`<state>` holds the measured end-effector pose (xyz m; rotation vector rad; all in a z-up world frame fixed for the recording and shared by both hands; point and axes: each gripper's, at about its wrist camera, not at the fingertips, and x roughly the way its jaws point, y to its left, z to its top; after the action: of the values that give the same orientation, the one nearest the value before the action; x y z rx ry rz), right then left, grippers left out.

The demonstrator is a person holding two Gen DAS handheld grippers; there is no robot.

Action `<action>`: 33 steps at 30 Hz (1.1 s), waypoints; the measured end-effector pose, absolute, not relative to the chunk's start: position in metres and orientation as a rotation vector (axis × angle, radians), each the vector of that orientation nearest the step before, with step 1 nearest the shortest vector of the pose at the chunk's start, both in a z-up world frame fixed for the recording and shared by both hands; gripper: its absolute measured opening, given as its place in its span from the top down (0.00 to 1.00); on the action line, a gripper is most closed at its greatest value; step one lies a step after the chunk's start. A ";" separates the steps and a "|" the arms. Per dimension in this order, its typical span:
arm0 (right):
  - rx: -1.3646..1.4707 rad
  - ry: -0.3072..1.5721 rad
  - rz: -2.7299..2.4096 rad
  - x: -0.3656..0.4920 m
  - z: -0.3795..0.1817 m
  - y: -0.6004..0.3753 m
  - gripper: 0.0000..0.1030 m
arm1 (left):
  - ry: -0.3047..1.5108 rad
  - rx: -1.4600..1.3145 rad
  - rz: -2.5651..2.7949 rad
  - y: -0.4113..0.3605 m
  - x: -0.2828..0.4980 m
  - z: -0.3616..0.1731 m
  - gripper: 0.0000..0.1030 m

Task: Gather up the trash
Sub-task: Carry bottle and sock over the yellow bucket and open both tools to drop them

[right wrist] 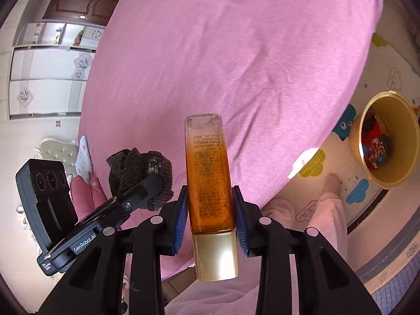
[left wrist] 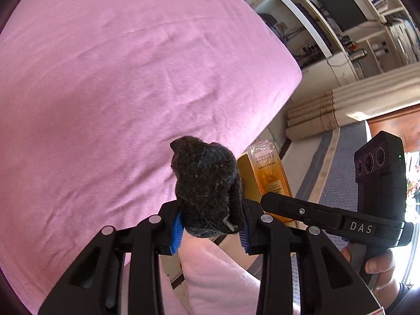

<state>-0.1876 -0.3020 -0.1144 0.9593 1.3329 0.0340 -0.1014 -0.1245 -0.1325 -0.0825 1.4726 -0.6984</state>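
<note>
Amber plastic bottle with gold cap (right wrist: 210,183) sat clamped in our right tool (right wrist: 210,220); our left tool (left wrist: 210,225) pinched a dark fuzzy cloth wad (left wrist: 207,186). Next, we judged, both belonged in the yellow round bin (right wrist: 409,141).

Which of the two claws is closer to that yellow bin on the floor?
The right claw, probably. Holding the amber bottle, it has the yellow bin off to its right, beyond the pink bed. The left claw, gripping the dark cloth wad, sits farther left.
</note>
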 end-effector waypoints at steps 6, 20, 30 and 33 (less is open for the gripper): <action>1.055 1.277 -0.127 -0.256 -0.121 -0.383 0.69 | 1.533 0.035 -0.829 -0.232 -0.131 -0.150 0.67; 1.163 1.172 -0.414 -0.370 -0.170 -0.514 0.69 | 1.634 0.312 -1.006 -0.415 -0.219 -0.205 0.67; 1.169 1.150 -0.497 -0.379 -0.214 -0.561 0.69 | 1.701 0.374 -0.996 -0.475 -0.230 -0.262 0.66; 1.180 1.140 -0.501 -0.380 -0.222 -0.571 0.69 | 1.705 0.388 -0.996 -0.488 -0.229 -0.275 0.66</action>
<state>-0.3795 -0.5710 -0.2224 1.1804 1.1400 -0.5008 -0.2294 -0.4882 -0.2746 0.3876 1.7053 -0.9958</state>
